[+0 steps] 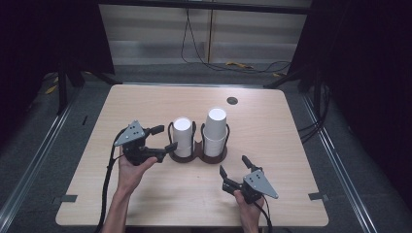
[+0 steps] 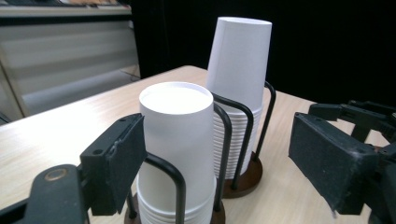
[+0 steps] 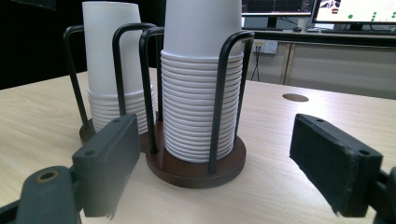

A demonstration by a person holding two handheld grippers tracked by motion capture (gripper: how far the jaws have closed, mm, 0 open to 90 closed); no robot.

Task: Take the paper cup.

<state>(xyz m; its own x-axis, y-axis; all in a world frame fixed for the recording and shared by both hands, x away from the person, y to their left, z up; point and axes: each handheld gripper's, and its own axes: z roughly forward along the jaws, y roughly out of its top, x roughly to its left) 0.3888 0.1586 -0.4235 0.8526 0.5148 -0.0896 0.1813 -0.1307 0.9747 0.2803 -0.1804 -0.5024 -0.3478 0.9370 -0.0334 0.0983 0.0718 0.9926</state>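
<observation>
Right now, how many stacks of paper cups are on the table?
2. The shorter stack stands in the holder's left bay, between the left gripper's open jaws. The taller stack fills the right bay, beyond the open right gripper. None looks hidden.

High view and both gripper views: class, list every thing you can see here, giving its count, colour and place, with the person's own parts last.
Light wooden table: one, pale tan, centre of the high view.
Stacks of white paper cups: two, upside down in the holder; shorter stack left, taller stack right.
Dark brown round-based holder with black wire hoops: one double unit, mid-table.
Round dark hole in the tabletop: one, far side.
Black cables on the grey floor: several, beyond the table.
Monitors: lit, behind, in the right gripper view.
Left gripper: black, open, beside the shorter stack.
Right gripper: black, open, near the taller stack.
</observation>
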